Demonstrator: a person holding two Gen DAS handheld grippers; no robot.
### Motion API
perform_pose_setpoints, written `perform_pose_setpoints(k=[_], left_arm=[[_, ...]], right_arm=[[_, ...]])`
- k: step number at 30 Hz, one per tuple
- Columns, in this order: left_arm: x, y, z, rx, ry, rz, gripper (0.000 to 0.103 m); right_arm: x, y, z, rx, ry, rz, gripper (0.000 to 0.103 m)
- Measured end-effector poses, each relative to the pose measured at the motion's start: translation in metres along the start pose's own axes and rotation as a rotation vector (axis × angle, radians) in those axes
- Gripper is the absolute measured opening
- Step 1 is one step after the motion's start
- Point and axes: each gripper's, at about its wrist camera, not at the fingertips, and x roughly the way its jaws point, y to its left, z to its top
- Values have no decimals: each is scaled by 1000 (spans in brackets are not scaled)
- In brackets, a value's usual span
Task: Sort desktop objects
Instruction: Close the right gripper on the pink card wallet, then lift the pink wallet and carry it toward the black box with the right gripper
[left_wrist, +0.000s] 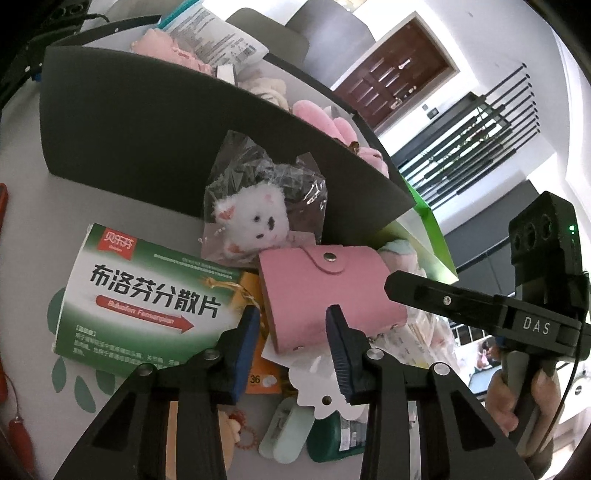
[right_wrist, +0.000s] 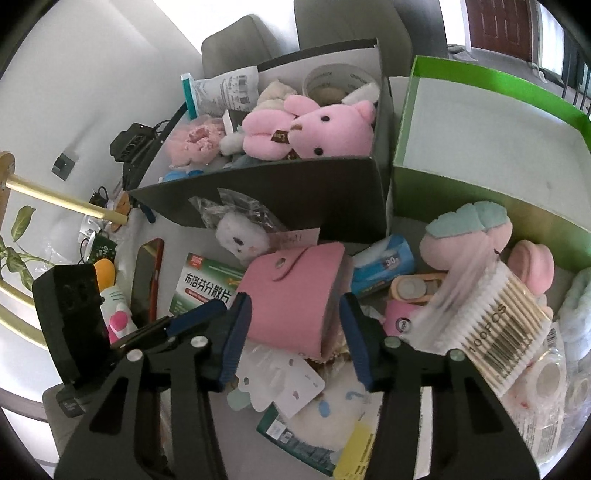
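Cluttered desk: we've got pink card wallet (left_wrist: 306, 291) between both pairs of jaws, left gripper (left_wrist: 291, 334) and right gripper (right_wrist: 295, 325) each nipping its near edge, long axis running away fwd.

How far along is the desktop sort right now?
Done: plush toys, including a pink teddy bear, fill the black cardboard box. In hand: right gripper seems to pinch the pink snap-button wallet; left gripper straddles its corner, grip unclear. Left: green cardboard box looks empty; green medicine carton unsorted.
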Motion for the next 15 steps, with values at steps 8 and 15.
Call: perform_pose_setpoints(k=[8, 15], left_arm=[[-1, 0, -2, 8, 10, -14, 38], [-8, -2, -1, 8, -6, -22, 38]], right_arm=[[4, 1, -1, -9, 7, -9, 41], [2, 5, -1, -23, 7, -27, 42]])
